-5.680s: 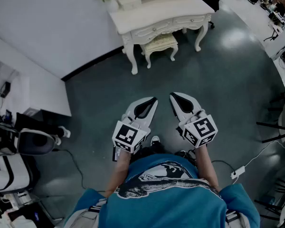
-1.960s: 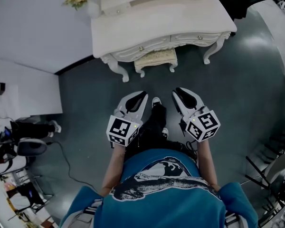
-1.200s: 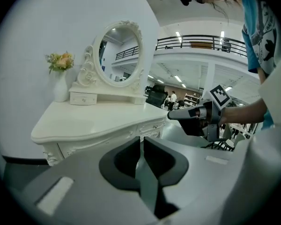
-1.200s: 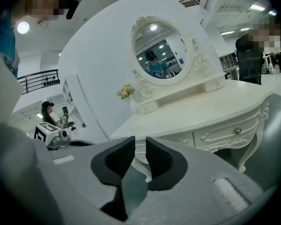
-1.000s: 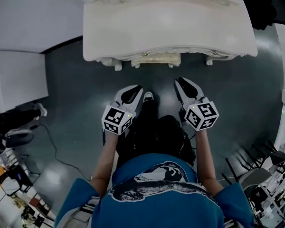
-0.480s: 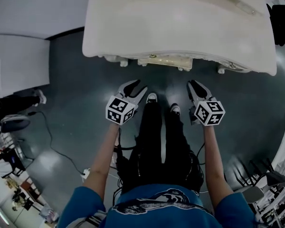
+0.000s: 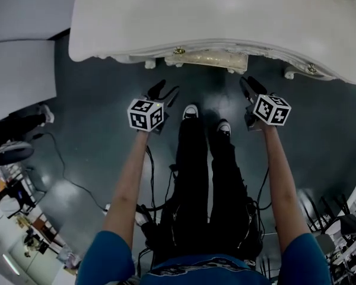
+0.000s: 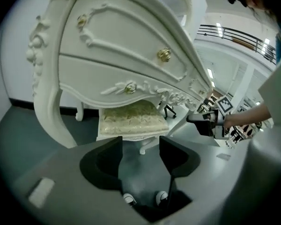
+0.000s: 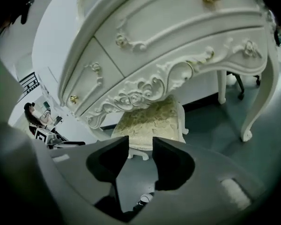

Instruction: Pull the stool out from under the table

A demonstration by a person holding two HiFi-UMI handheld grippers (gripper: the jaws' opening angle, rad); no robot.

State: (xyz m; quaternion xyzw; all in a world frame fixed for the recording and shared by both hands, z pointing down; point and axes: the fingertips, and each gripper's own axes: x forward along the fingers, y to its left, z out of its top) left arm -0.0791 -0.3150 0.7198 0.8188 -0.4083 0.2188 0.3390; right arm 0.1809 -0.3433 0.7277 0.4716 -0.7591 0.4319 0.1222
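The cream cushioned stool (image 7: 206, 59) stands tucked under the front edge of the ornate white table (image 7: 213, 16). My left gripper (image 7: 165, 92) hangs just short of the stool's left side, and my right gripper (image 7: 252, 88) is near its right side. Neither touches it. In the left gripper view the stool (image 8: 131, 118) lies beyond the left gripper (image 8: 140, 144), whose jaws have just been opening, with nothing between them. The right gripper view shows the stool (image 9: 152, 121) just past the right gripper (image 9: 140, 144), also just opening and empty.
The person's dark-trousered legs and white-toed shoes (image 7: 191, 110) stand between the grippers. The table's carved legs (image 8: 49, 111) flank the stool. Cables (image 7: 77, 186) trail on the grey floor at the left. A white partition (image 7: 21, 70) is at the far left, and chair bases (image 7: 338, 218) at the right.
Both grippers have dropped low and moved forward towards the stool. Their jaws have spread apart. The table now fills the top of the head view.
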